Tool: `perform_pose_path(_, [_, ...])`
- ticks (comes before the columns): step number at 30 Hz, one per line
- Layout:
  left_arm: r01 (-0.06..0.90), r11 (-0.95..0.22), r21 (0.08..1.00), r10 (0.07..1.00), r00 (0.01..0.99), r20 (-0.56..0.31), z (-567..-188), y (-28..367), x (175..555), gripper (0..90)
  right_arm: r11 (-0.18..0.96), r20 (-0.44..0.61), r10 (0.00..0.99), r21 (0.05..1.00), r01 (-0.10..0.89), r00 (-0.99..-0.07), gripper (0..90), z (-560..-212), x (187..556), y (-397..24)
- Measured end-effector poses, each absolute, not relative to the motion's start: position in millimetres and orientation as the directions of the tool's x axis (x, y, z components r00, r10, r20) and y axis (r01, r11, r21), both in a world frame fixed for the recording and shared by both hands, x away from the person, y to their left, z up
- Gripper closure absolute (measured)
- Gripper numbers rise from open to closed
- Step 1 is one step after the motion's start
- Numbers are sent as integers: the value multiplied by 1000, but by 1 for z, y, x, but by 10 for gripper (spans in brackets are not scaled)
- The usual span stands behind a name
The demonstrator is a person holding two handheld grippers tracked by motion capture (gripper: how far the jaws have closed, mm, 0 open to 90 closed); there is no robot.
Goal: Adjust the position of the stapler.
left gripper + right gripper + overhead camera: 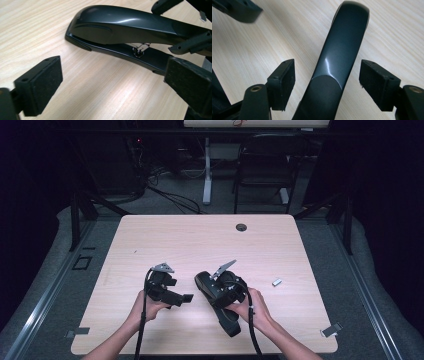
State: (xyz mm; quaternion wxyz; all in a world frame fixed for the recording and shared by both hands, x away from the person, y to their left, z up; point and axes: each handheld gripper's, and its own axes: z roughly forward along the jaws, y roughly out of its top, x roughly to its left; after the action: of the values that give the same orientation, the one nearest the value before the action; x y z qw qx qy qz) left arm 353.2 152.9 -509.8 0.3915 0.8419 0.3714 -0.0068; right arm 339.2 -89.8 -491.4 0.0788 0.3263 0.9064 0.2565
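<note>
A black stapler [227,320] lies on the light wooden table [150,240], its nose pointing away and to the left. My right gripper [221,291] hovers over its middle. In the right gripper view the stapler's top arm [342,50] runs between the two pads [283,82], with a gap on each side, so the right gripper [329,82] is open around it. My left gripper [185,296] sits just left of the stapler and points at it. It stands wide open [115,85] with bare table between its pads [42,87]. The stapler [125,22] lies just beyond them, and its mouth and metal staple plate show.
A small silver piece [276,282] lies on the table to the right of the stapler. A cable hole [241,227] sits near the far edge. A taped tab [331,330] marks the right front corner. A chair [270,165] and a desk leg stand beyond the table.
</note>
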Motion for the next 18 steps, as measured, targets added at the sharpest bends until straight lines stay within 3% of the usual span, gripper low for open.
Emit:
perform_pose_path(6, [641,-412,648,632,713,-304,-510,156,352,20,681,1,625,489,545,-781,395,-497,338,-90])
perform_pose_path(18, [647,-389,656,629,707,-325,-512,159,354,0,712,-42,601,482,511,-798,464,-494,338,-93])
